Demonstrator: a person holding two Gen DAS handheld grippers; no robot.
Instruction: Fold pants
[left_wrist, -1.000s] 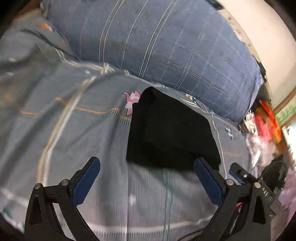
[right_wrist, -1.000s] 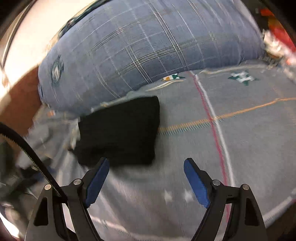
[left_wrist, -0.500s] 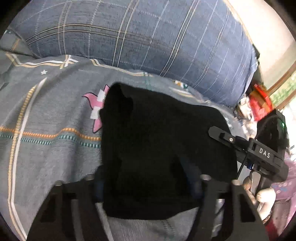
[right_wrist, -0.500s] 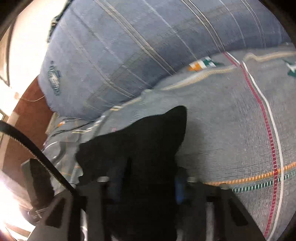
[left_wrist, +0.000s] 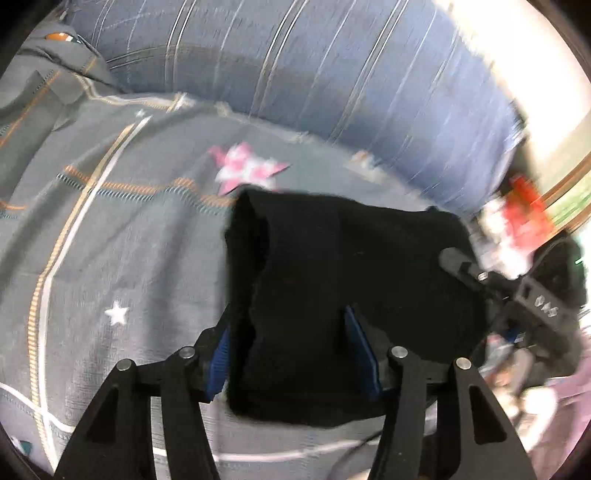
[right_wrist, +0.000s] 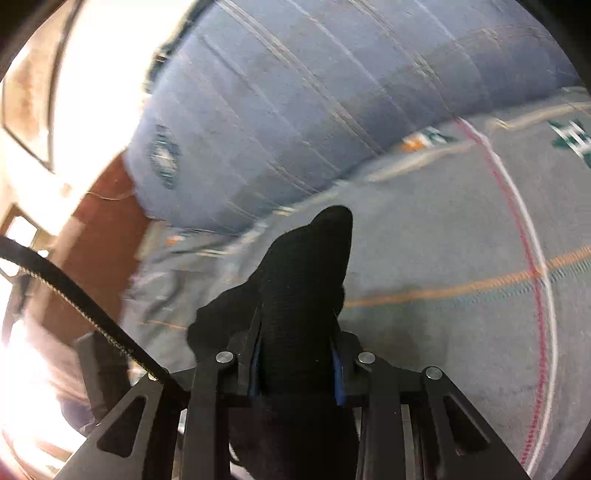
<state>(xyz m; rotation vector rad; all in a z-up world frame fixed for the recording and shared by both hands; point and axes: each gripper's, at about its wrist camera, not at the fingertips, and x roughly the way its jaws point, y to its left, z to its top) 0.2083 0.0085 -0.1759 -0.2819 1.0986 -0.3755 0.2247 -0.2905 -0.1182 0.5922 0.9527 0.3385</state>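
Note:
The folded black pants (left_wrist: 354, 280) are held above a grey patterned bedsheet (left_wrist: 110, 258). My left gripper (left_wrist: 293, 354) is shut on the near edge of the bundle, with blue pads on both sides of the fabric. In the right wrist view my right gripper (right_wrist: 295, 363) is shut on the other side of the pants (right_wrist: 306, 280), which bunch up between its fingers. The right gripper's body also shows at the right of the left wrist view (left_wrist: 532, 295).
A big blue plaid pillow (left_wrist: 332, 74) lies along the far side of the bed and also shows in the right wrist view (right_wrist: 295, 110). Red and white clutter (left_wrist: 517, 218) sits past the bed's right edge. A brown floor (right_wrist: 103, 236) lies to the left.
Both grippers went from open in front of the folded pants to shut on them. The bundle has come up off the sheet and bunched.

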